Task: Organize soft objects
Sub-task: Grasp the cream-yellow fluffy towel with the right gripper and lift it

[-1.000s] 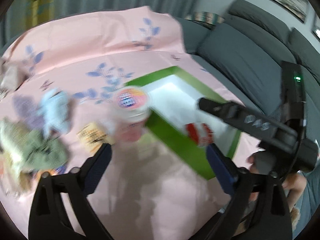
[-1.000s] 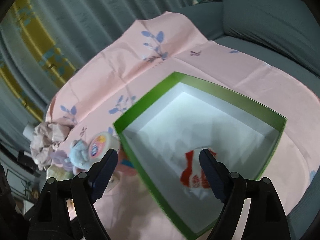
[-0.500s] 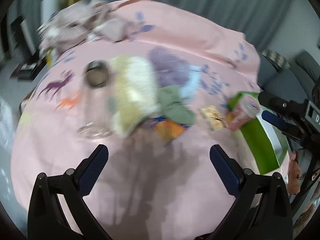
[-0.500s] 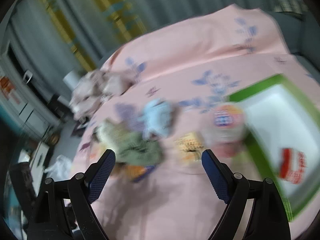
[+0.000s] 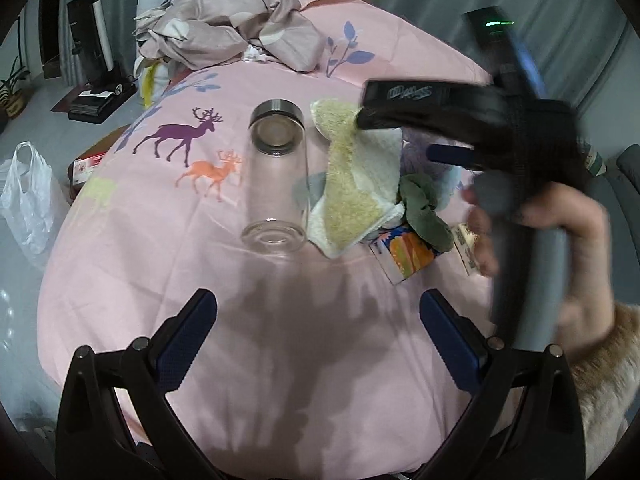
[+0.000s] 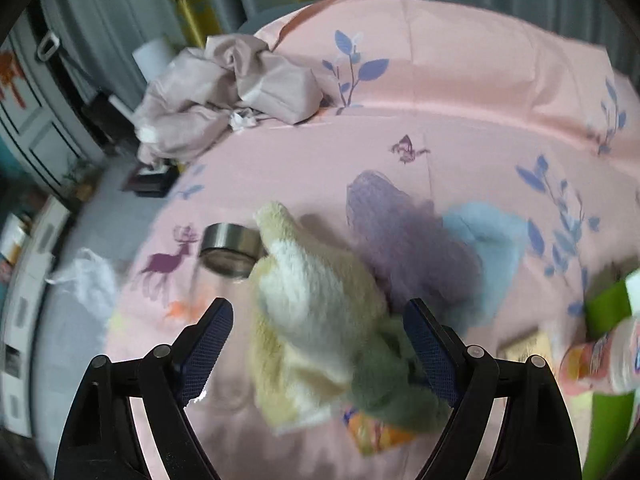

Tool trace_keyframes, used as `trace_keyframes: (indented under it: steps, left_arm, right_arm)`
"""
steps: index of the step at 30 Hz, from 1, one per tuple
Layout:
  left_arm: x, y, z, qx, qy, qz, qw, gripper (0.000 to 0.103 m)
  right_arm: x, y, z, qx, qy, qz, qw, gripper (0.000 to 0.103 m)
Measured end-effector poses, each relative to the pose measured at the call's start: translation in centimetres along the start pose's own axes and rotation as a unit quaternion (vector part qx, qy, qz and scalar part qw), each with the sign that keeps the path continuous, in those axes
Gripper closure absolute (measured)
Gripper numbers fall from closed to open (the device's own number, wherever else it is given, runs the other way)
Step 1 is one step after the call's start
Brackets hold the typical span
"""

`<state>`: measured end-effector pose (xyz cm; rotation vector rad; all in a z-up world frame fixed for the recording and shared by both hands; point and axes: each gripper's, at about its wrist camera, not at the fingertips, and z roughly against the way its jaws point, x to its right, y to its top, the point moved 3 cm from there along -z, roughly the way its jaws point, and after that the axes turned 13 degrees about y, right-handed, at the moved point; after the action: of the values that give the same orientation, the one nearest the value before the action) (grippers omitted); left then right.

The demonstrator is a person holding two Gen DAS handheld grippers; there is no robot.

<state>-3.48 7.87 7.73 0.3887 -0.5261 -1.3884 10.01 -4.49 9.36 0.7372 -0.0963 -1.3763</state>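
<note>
A heap of soft cloths lies on the pink sheet (image 5: 248, 336). It holds a yellow-and-white towel (image 6: 316, 300), a purple cloth (image 6: 408, 240), a light blue cloth (image 6: 488, 248) and a green cloth (image 6: 384, 384). My right gripper (image 6: 318, 320) hovers open just above the towel, one finger to each side of it. In the left wrist view that right gripper (image 5: 394, 136) hangs over the towel (image 5: 356, 184), carried by a hand (image 5: 560, 248). My left gripper (image 5: 318, 320) is open over bare sheet, nearer than the heap, with nothing between its fingers.
A glass jar (image 5: 276, 184) with a metal lid lies on its side left of the towel. An orange packet (image 5: 408, 252) sticks out under the green cloth (image 5: 424, 208). A green box (image 6: 608, 308) and a cup (image 6: 600, 360) sit at the right. Crumpled beige fabric (image 5: 224, 28) lies at the back.
Both grippers have swung left, away from the green box and over to the heap of cloths. The right gripper has come down over the towel, and both stay open.
</note>
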Motion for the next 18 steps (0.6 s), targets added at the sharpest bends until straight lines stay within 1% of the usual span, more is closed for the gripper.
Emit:
trace_keyframes:
  steps: [2,4,5,6,7,8,9,11,12,13,14,16,18]
  left_arm:
    - [-0.2,0.0,0.1,0.000,0.001,0.001,1.0000,0.002]
    - [-0.5,-0.1,0.1,0.000,0.003,0.002,1.0000,0.002]
    - [-0.7,0.0,0.1,0.000,0.003,0.004,1.0000,0.002]
    - [-0.8,0.0,0.1,0.000,0.003,0.006,1.0000,0.002]
    - [-0.9,0.0,0.1,-0.001,0.002,0.007,1.0000,0.002]
    - [-0.9,0.0,0.1,-0.002,0.001,0.006,1.0000,0.002]
    - [-0.9,0.0,0.2,-0.001,0.001,0.006,1.0000,0.002]
    - [-0.8,0.0,0.2,0.000,0.000,0.006,1.0000,0.002]
    - [-0.6,0.0,0.3,0.000,-0.002,0.004,1.0000,0.002]
    - [-0.4,0.0,0.4,0.001,-0.005,0.002,1.0000,0.002]
    - [-0.2,-0.1,0.5,0.002,-0.008,-0.001,1.0000,0.002]
    - [0.3,-0.2,0.6,0.003,-0.011,-0.005,0.9999,0.002]
    - [0.7,-0.3,0.7,0.004,-0.014,-0.009,0.9999,0.002]
  right_arm:
    - [-0.1,0.3,-1.5,-0.010,-0.004,0.005,1.000,0.025]
    - [0.2,0.2,-2.9,-0.029,-0.004,-0.001,1.000,0.045]
    - [0.4,0.4,-3.3,-0.034,-0.005,-0.005,0.999,0.052]
    - [0.5,0.3,-3.4,-0.037,-0.002,-0.005,0.999,0.068]
    - [0.4,0.4,-3.5,-0.039,0.000,-0.001,0.999,0.075]
    - [0.3,0.5,-3.2,-0.035,0.007,0.002,0.999,0.075]
    - [0.4,0.5,-2.0,-0.018,0.024,-0.001,1.000,0.077]
    - [0.2,1.0,-0.3,-0.001,0.045,-0.005,0.999,0.077]
    - [0.0,1.3,1.7,0.018,0.061,-0.002,0.998,0.077]
    - [-0.3,1.6,2.5,0.029,0.068,0.001,0.997,0.077]
    - [-0.6,1.8,5.0,0.055,0.079,0.007,0.995,0.077]
    - [-0.9,2.2,8.8,0.089,0.098,0.013,0.991,0.077]
    - [-0.9,2.3,12.1,0.110,0.115,0.014,0.987,0.077]
